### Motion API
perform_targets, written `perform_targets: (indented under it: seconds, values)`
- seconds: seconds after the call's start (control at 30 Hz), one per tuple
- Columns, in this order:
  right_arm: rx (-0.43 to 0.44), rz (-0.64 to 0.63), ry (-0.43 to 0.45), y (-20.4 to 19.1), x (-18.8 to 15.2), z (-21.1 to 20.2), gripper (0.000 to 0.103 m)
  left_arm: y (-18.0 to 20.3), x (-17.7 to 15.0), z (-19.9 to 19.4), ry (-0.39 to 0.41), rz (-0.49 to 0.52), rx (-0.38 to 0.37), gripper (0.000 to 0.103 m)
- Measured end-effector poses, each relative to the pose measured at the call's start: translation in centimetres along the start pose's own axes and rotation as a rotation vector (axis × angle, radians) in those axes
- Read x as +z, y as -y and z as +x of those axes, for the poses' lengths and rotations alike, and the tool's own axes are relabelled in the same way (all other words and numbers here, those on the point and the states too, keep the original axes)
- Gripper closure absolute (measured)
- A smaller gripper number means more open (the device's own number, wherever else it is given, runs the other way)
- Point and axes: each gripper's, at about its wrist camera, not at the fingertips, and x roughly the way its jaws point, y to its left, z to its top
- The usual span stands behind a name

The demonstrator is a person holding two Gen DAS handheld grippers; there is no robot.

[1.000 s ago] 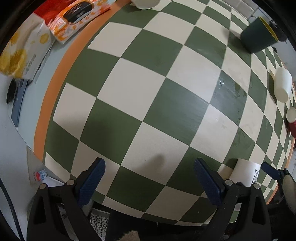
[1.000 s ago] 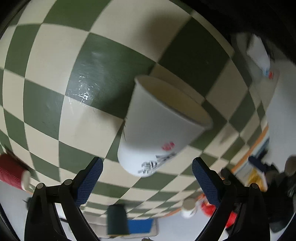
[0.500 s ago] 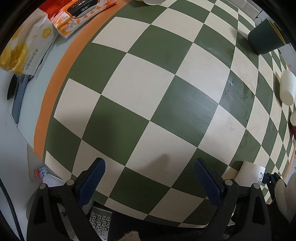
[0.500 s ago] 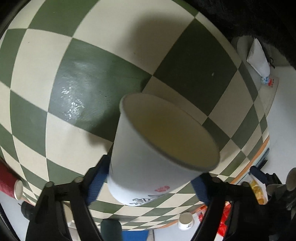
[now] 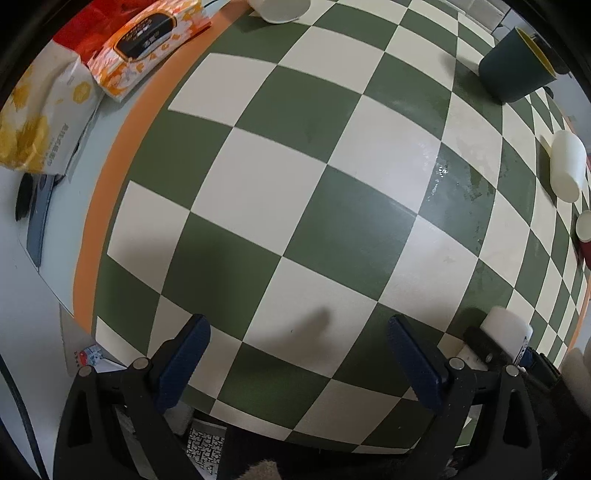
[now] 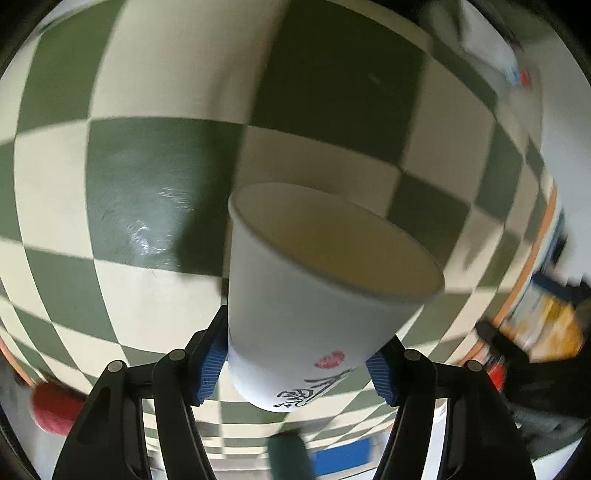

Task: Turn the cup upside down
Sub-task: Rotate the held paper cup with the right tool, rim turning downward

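Observation:
A white paper cup (image 6: 303, 306) with a red stamp and black script sits between the blue pads of my right gripper (image 6: 295, 365), which is shut on its lower body. The cup is tilted, its open mouth facing away from the camera toward the green-and-cream checkered table (image 6: 147, 177). In the left wrist view the same cup (image 5: 506, 325) shows at the lower right with the right gripper's dark finger against it. My left gripper (image 5: 299, 365) is open and empty above the table's near edge.
A dark green cup (image 5: 517, 70) stands at the far right, with a white cup (image 5: 567, 166) on its side and a red cup (image 5: 585, 236) nearer. Another white cup (image 5: 277, 9) is at the far edge. Snack and tissue packs (image 5: 147, 44) lie left, beyond the orange border.
My right gripper closed around the white cup and has lifted and turned it, with the view now blurred by motion. The left gripper has stayed open and only drifted slightly.

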Motion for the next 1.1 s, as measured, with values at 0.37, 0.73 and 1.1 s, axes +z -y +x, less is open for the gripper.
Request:
perform_targets:
  seconds: [0.37,0.73,1.1]
  values:
    - [0.36,0.831,-0.1,8.1,-5.2,1.7,0.037,1.9,0.7,-2.2,0.032,0.066,0.023,0.005]
    - [0.707,1.637,-0.099,8.5,-13.2,3.6,0.037,5.6,2.6,-5.2,0.064,0.166,0.033,0.005]
    - [1.034,2.625,-0.152,2.3,-20.2,4.7,0.037,7.6,2.0,-5.8,0.08,0.237,0.037,0.005]
